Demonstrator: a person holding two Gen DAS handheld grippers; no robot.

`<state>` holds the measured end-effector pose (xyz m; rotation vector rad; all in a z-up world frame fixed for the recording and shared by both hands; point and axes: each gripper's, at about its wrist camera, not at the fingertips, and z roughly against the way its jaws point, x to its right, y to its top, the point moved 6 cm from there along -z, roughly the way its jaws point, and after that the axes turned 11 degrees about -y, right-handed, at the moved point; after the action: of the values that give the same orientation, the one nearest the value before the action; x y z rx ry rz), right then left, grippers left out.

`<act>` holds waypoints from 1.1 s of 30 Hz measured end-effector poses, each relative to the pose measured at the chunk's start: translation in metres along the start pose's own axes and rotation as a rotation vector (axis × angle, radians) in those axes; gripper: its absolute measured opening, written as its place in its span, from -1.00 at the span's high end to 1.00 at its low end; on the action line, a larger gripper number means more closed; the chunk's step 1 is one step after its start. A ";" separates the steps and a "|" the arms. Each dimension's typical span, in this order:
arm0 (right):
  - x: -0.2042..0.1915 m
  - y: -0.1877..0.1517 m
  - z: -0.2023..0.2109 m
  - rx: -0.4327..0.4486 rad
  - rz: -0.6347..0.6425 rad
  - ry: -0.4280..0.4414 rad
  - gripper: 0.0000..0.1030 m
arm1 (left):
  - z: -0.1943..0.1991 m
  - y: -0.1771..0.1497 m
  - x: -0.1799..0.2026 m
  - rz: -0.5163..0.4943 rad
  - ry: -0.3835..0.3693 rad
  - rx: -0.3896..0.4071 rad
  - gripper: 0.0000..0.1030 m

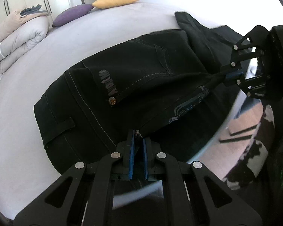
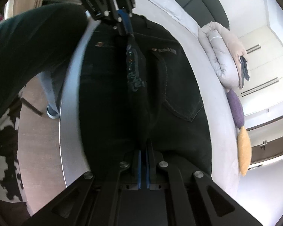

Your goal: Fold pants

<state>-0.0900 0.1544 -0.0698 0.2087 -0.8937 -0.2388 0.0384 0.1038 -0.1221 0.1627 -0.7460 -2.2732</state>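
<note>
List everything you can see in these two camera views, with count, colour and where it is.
pants: one pair, black, spread on the bed, pinched by both claws
bed: one, pale lilac sheet, under the pants
purple cushion: one, far end of bed
yellow cushion: one, beside the purple cushion
rolled duvet: one, beige and white, on the bed near the wardrobe
wardrobe: one, white, beyond the bed
patterned rug: one, black and white, on the floor
left claw: black, blue pads, shut on pants
right claw: black, blue pads, shut on pants
</note>
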 end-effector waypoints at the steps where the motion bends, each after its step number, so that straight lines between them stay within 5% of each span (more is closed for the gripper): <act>1: -0.002 -0.001 0.002 0.003 0.010 -0.005 0.91 | 0.000 -0.002 0.002 -0.008 0.003 -0.006 0.87; 8: -0.001 0.010 -0.009 -0.003 0.046 -0.029 0.91 | 0.003 -0.017 0.026 -0.049 0.007 -0.038 0.87; 26: -0.039 0.012 -0.007 -0.024 0.103 -0.060 0.87 | 0.008 -0.026 0.017 -0.020 0.008 -0.039 0.77; 33: -0.041 0.015 -0.008 -0.037 0.071 -0.079 0.86 | 0.040 -0.034 0.004 0.029 0.042 -0.076 0.72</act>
<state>-0.1064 0.1810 -0.1007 0.1333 -0.9720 -0.1987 0.0018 0.1392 -0.1081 0.1623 -0.6356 -2.2595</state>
